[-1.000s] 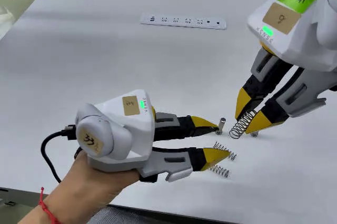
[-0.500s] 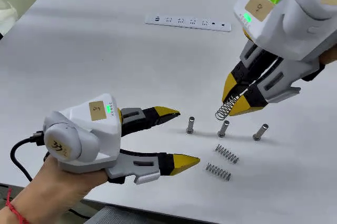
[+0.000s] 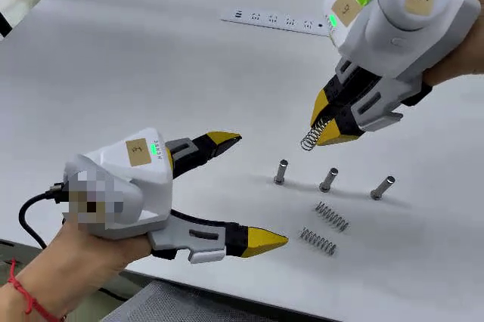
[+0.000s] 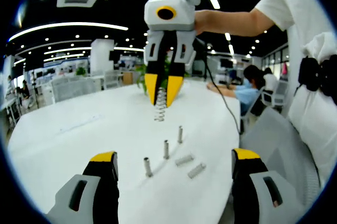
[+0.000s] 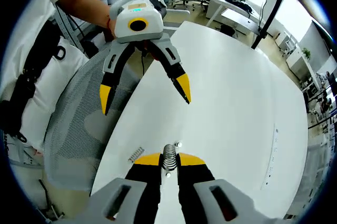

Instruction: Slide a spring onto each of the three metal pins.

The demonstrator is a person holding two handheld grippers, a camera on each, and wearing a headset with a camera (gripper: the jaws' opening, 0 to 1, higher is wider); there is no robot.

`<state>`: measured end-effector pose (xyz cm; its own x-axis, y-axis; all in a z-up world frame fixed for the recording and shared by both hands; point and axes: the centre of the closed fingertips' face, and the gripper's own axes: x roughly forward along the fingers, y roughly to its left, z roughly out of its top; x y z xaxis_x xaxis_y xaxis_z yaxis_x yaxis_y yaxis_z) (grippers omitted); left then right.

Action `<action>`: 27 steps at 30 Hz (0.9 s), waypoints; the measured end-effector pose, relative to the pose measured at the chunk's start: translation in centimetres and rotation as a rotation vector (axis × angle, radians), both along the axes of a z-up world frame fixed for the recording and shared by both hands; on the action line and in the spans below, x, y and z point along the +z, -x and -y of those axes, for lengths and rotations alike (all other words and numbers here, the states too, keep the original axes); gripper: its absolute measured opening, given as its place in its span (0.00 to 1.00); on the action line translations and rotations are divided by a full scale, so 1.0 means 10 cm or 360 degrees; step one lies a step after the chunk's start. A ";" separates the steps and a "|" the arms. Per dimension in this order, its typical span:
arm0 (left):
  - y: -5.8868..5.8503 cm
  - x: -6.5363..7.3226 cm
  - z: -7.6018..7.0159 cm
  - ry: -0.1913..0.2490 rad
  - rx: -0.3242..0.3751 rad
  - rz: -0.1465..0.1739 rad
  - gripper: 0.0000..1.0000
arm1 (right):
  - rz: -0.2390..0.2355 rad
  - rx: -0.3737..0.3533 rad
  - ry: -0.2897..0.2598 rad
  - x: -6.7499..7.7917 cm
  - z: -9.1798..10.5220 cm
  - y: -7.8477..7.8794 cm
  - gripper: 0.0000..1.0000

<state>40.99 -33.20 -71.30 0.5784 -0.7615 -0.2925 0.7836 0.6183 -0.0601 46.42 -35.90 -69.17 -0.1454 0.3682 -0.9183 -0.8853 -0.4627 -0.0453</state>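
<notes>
Right gripper [image 3: 324, 131] is pinching a light, probably floppy spring [image 3: 311, 137] by its top coils, dangling at 1 o'clock from the leftmost pin [image 3: 281, 171]; left gripper [image 3: 259, 189] is gaping wide, empty.

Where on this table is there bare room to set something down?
Bare tabletop runs wide between the power strip and the open left gripper, left of the pins. It is crowded at the three pins with two loose springs beside them, where the right gripper hangs above, jaws shut on a spring.
</notes>
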 end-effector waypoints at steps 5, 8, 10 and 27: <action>0.02 -0.04 0.00 0.0010 0.0009 -0.0011 0.94 | -0.0002 -0.0023 0.0022 -0.17 -0.07 -0.06 0.12; 0.01 -0.04 -0.01 0.0024 0.0027 -0.0012 0.95 | 0.0003 -0.0031 0.0041 -0.26 -0.09 -0.09 0.12; 0.01 -0.05 -0.02 0.0032 0.0033 -0.0019 0.96 | 0.0005 -0.0037 0.0052 -0.31 -0.12 -0.12 0.12; -0.01 -0.01 0.03 0.0090 0.0047 -0.0020 0.96 | -0.0011 -0.0048 0.0152 -0.69 -0.19 -0.15 0.12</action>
